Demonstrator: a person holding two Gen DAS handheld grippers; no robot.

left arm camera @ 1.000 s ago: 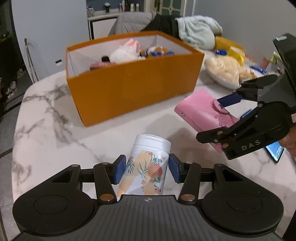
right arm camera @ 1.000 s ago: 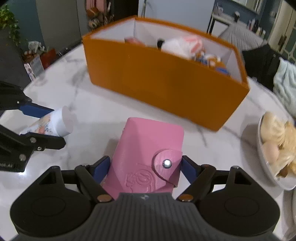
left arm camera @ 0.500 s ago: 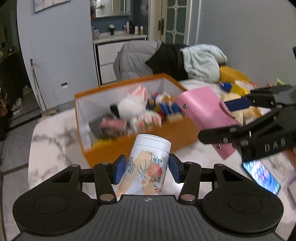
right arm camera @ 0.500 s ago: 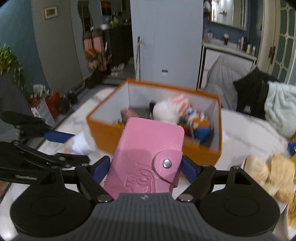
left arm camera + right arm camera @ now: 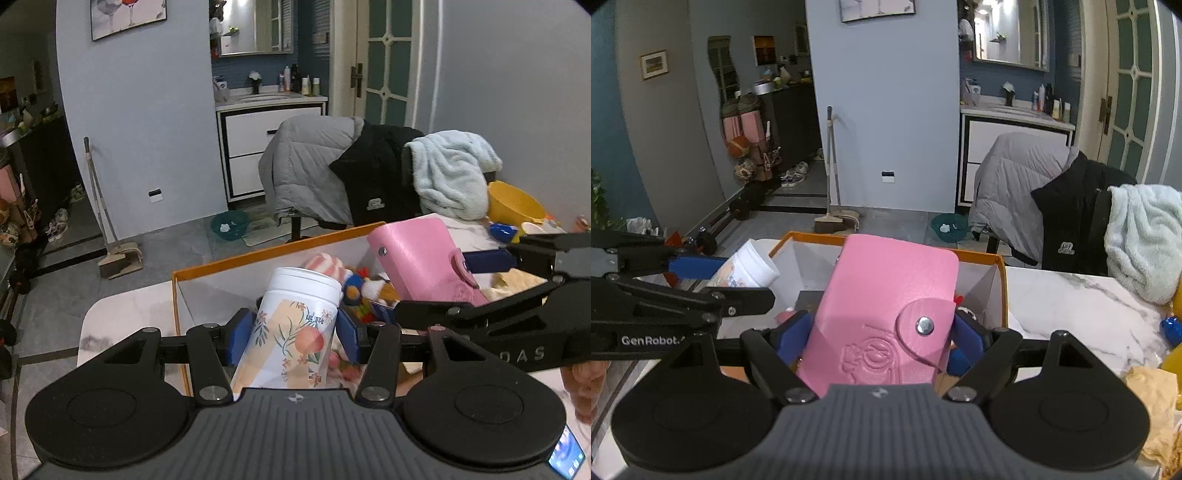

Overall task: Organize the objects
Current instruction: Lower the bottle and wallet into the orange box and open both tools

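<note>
Both sets of blue fingers are clamped on cargo: the left gripper [image 5: 291, 334] squeezes a white floral bottle [image 5: 291, 325] by its sides at the centre of the left wrist view, and the right gripper [image 5: 882, 338] pinches a pink snap wallet [image 5: 886, 317] at the centre of its own view. A second ago both items were low over the marble table [image 5: 1082, 306] in front of the orange box [image 5: 273, 253]; since then the box has slid from the upper part of each frame to the lower middle, so both items now sit above its open top. The box already holds a striped plush and other small things (too jumbled to name). That lift suggests the carry is nearly over and only the drop remains. Each gripper shows in the other's view, close alongside, so releasing one at a time seems safer.
</note>
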